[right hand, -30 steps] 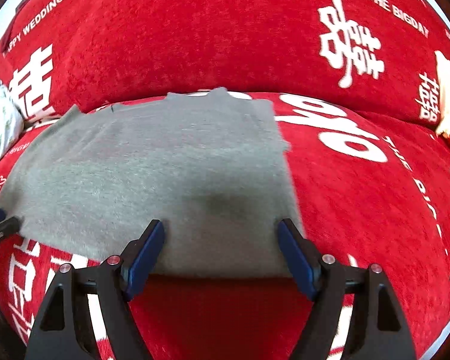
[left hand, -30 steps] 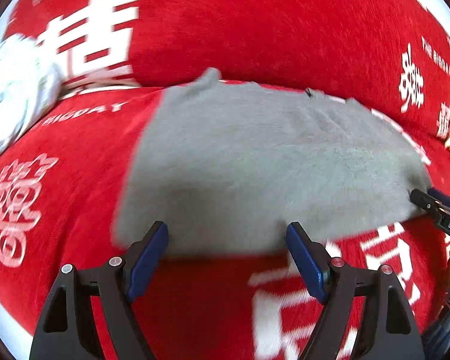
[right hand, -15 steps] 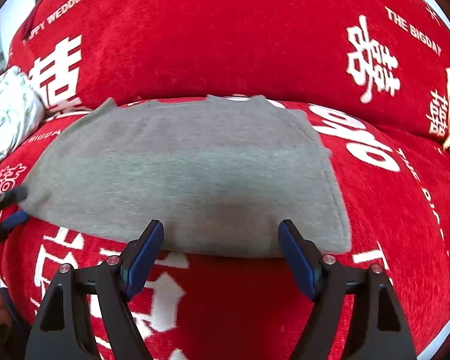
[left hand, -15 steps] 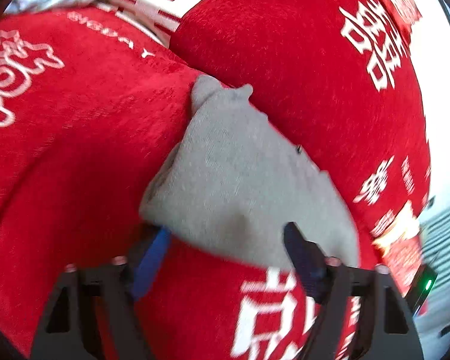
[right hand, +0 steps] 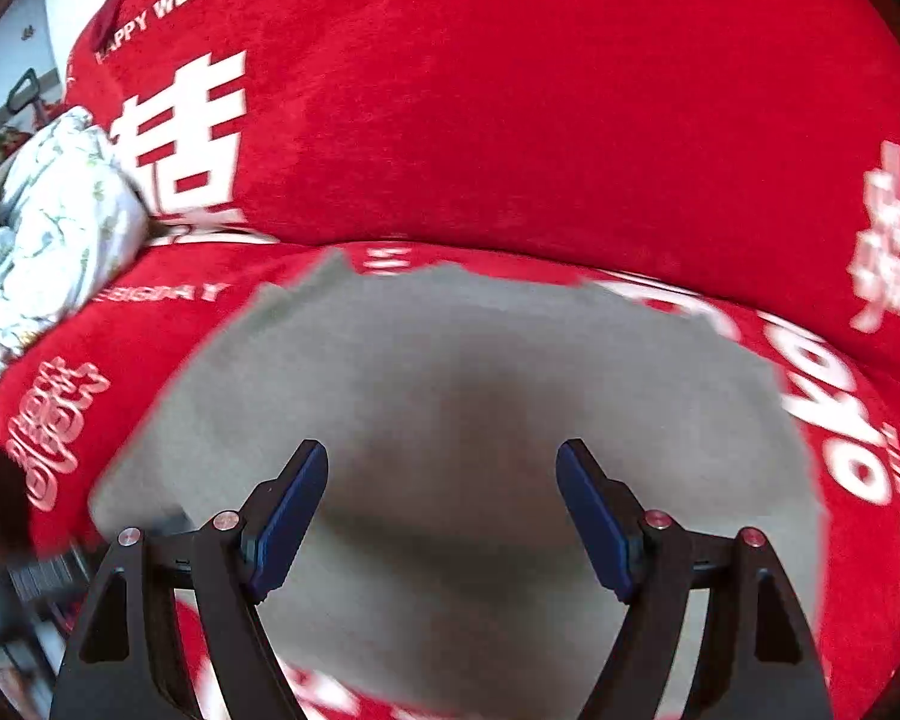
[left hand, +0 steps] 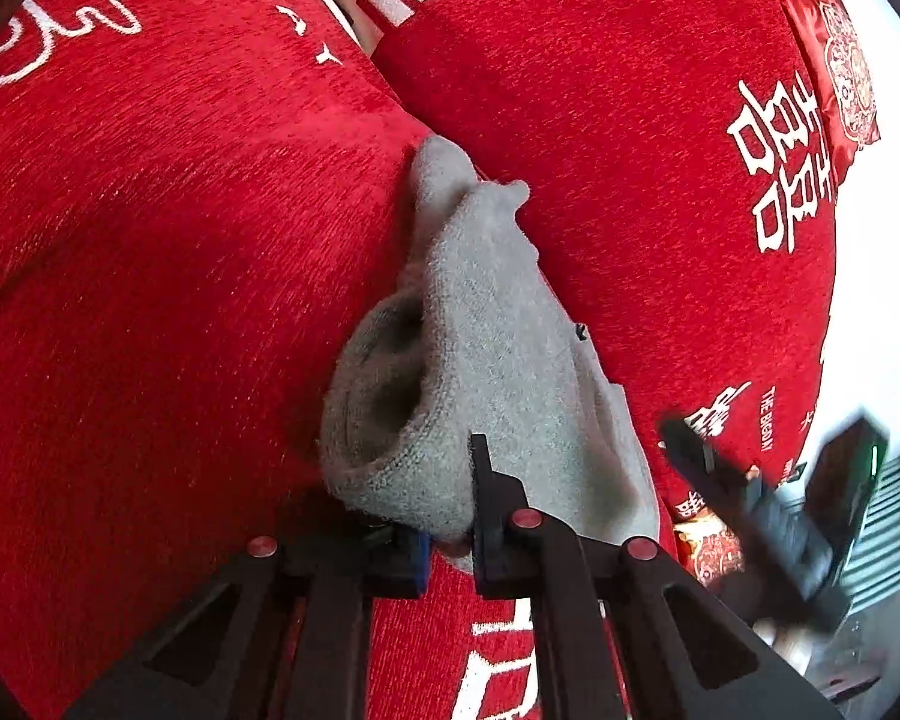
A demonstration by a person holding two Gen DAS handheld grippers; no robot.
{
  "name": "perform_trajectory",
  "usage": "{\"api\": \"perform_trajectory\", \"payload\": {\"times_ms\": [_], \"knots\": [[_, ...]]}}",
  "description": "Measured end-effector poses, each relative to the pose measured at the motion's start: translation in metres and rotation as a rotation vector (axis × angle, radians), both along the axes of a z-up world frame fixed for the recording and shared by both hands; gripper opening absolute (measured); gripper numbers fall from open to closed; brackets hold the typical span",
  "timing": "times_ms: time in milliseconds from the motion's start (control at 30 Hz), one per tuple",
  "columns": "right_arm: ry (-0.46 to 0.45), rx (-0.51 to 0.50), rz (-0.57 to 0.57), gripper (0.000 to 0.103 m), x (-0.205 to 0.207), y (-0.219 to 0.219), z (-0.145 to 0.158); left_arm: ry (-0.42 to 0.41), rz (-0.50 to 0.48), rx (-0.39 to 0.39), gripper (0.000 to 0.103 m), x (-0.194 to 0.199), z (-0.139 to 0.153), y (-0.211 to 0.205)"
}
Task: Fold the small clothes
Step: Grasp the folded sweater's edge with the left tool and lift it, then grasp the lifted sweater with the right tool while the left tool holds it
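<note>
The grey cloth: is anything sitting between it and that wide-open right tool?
Nothing visible. The right gripper hangs open directly over the grey cloth, with only bare fabric between its fingers.

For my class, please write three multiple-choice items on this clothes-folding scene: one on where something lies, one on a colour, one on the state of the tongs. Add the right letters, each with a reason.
1. Where does the grey garment lie?
A. on the red sofa seat
B. on a wooden floor
C. in a basket

2. What colour are the pads of the right tongs?
A. yellow
B. blue
C. white

3. How do the left tongs stand?
A. wide open
B. shut on the grey garment's edge
C. out of view

Answers: 1 A, red cushion surrounds the cloth. 2 B, blue strips line both fingers. 3 B, bunched cloth is pinched between the closed fingers.
</note>
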State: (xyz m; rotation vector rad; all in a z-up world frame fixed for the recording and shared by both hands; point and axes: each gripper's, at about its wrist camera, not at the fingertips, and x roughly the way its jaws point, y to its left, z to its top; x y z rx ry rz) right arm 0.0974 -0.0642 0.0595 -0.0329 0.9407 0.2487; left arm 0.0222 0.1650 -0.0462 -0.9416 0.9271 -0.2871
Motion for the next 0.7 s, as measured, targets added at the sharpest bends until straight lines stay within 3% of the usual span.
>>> {"api": "perform_trajectory", "payload": {"times_ms": [200, 400, 533, 567, 600, 633, 667, 700], "knots": [[0.102, -0.059, 0.077, 0.081, 0.060, 0.089, -0.029, -0.016, -0.027, 0.044, 0.010, 0.000, 0.003, -0.001], [0.179, -0.077, 0.104, 0.082, 0.094, 0.146, -0.055, -0.028, -0.053, 0.089, 0.010, 0.002, 0.007, -0.004], [0.162, -0.304, 0.145, 0.082, 0.106, 0.183, -0.080, -0.034, -0.065, 0.142, 0.010, 0.004, 0.012, -0.009], [0.152, -0.344, 0.153, 0.077, 0.106, 0.188, -0.083, -0.033, -0.066, 0.154, 0.010, 0.005, 0.014, -0.011], [0.133, -0.357, 0.155, 0.058, 0.107, 0.192, -0.082, -0.034, -0.068, 0.168, 0.010, 0.005, 0.015, -0.013], [0.129, -0.387, 0.145, 0.048, 0.108, 0.194, -0.081, -0.035, -0.068, 0.177, 0.010, 0.005, 0.016, -0.013], [0.125, -0.414, 0.136, 0.028, 0.110, 0.195, -0.079, -0.034, -0.067, 0.188, 0.010, 0.005, 0.018, -0.015], [0.125, -0.428, 0.137, 0.025, 0.111, 0.195, -0.078, -0.033, -0.066, 0.195, 0.010, 0.005, 0.019, -0.016]]}}
